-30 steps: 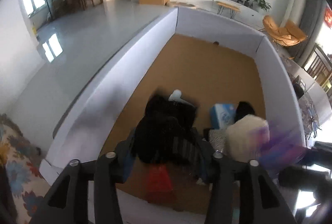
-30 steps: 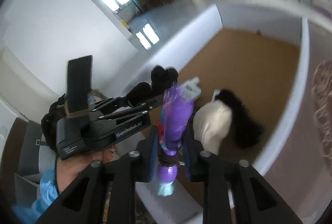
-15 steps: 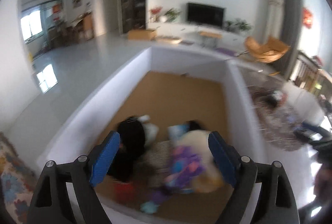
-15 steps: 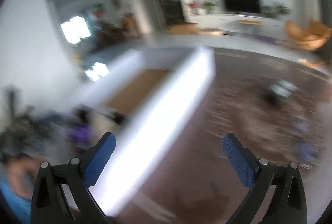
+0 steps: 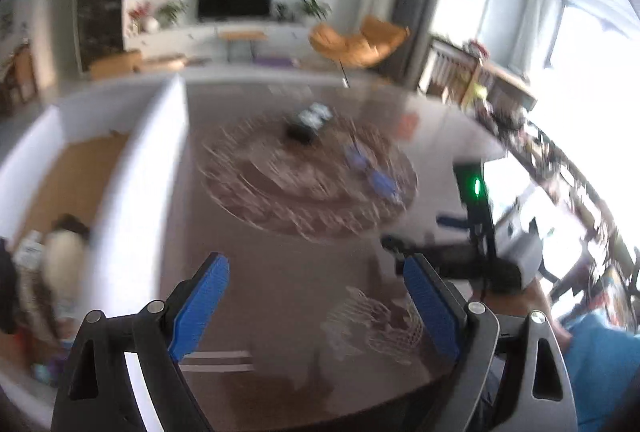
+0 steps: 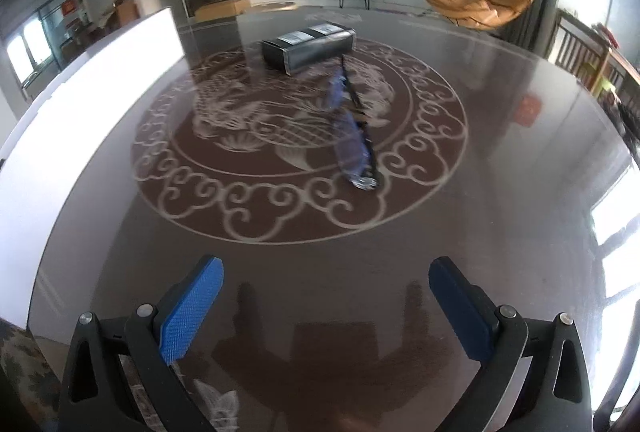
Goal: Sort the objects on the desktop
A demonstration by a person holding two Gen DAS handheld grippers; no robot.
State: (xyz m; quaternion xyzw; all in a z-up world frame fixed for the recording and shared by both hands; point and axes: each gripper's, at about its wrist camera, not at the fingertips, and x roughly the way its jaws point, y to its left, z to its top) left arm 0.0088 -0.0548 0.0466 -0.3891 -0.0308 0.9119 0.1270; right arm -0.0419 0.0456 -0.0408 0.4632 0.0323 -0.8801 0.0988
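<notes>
Both grippers empty, swinging from the bin toward what remains on the table

The right gripper (image 6: pixel 326 306) and left gripper (image 5: pixel 316 306) both have jaws spread wide with nothing between them, having just opened. A second ago the right clamped a purple packet over the white-walled bin (image 5: pixel 132 168) at left; now it faces the round table (image 6: pixel 500 232). 2 items remain: a black box (image 6: pixel 308 46) far off, a blue-and-clear packet (image 6: pixel 352 136) nearer. Next, I'd say, one gripper must reach and close on the packet.

Daylight glares from the right; left view perhaps motion-blurred, edges fisheye-bent.
</notes>
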